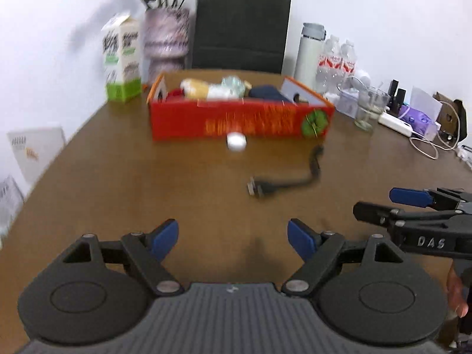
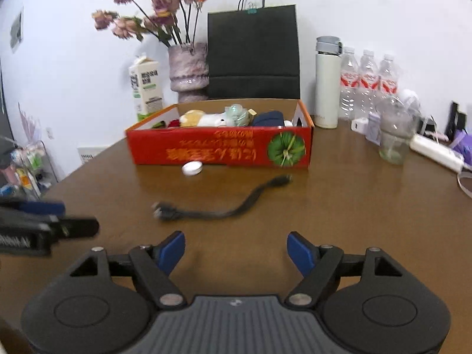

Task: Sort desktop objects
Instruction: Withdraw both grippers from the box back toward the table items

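A short black cable (image 2: pixel 219 203) lay loose on the brown table (image 2: pixel 354 221), stretched across the middle of the right wrist frame, its plug end toward the left. Just above it, a small white round case (image 2: pixel 192 168) sat against the front wall of the red box (image 2: pixel 221 150), which held a plush toy (image 2: pixel 203 119), a dark blue pouch (image 2: pixel 268 118) and other small items we could not make out.

Our right gripper (image 2: pixel 236 250) filled the bottom of that frame, its blue-padded fingers spread wide and gripping nothing, the cable lying just beyond them. Our left gripper (image 1: pixel 233 240) was likewise spread wide and empty at the bottom of its own frame, with the cable (image 1: pixel 283 181) up and to the right of centre.

Behind the box, along the upper part of the right wrist frame, stood a milk carton (image 2: pixel 146 86), a vase of dried flowers (image 2: pixel 188 70), a black paper bag (image 2: pixel 252 51), a white flask (image 2: pixel 327 84) and water bottles (image 2: pixel 367 84).
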